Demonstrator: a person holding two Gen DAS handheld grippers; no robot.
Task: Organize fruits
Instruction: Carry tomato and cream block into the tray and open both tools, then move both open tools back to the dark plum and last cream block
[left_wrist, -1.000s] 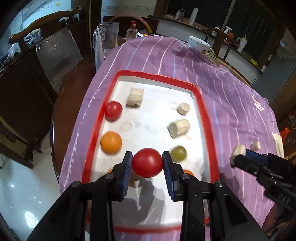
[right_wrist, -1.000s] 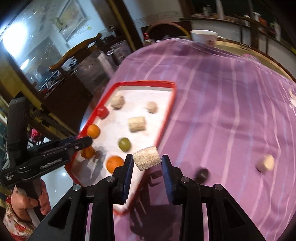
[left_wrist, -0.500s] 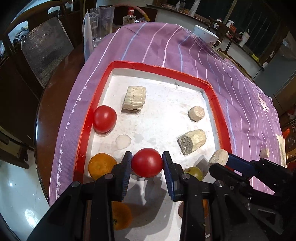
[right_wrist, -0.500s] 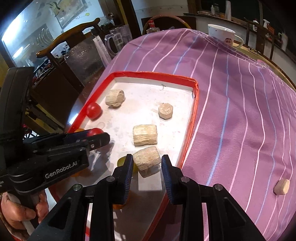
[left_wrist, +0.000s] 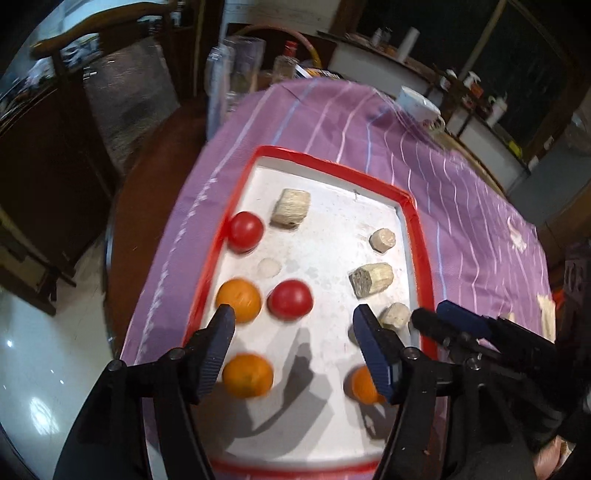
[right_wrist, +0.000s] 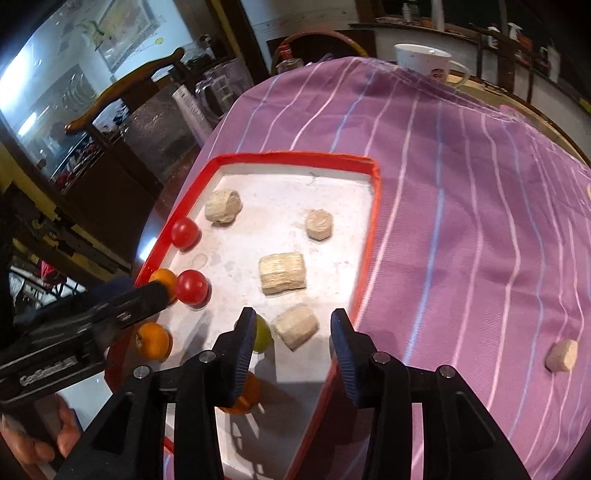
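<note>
Left hand-held gripper (left_wrist: 291, 319): jaws spread wide and empty, above the near half of the tray; a red round tomato (left_wrist: 290, 299) lies on the tray floor between and just beyond its tips, touching neither
Right hand-held gripper (right_wrist: 291, 321): jaws also apart, holding nothing; a pale beige fibrous chunk (right_wrist: 296, 326) sits on the tray between the tips, free of both
Red-rimmed white rectangular tray (left_wrist: 334, 168): rests on the purple striped cloth (right_wrist: 461, 192) over the counter
Left column of tray: a second red tomato (left_wrist: 245, 231) by the far left rim; an orange round fruit (left_wrist: 238, 300) just beside the near tomato; another orange (left_wrist: 247, 375) nearer the camera
Right column: three more beige chunks (left_wrist: 291, 209), (left_wrist: 382, 240), (left_wrist: 370, 279); a green round fruit (right_wrist: 263, 334) partly behind the right gripper's left finger; a third orange (left_wrist: 362, 386) near the close right corner
Off the tray: a small beige piece (right_wrist: 562, 355) lies on the cloth, well apart to the right; a white mug (right_wrist: 424, 62) stands at the far edge
</note>
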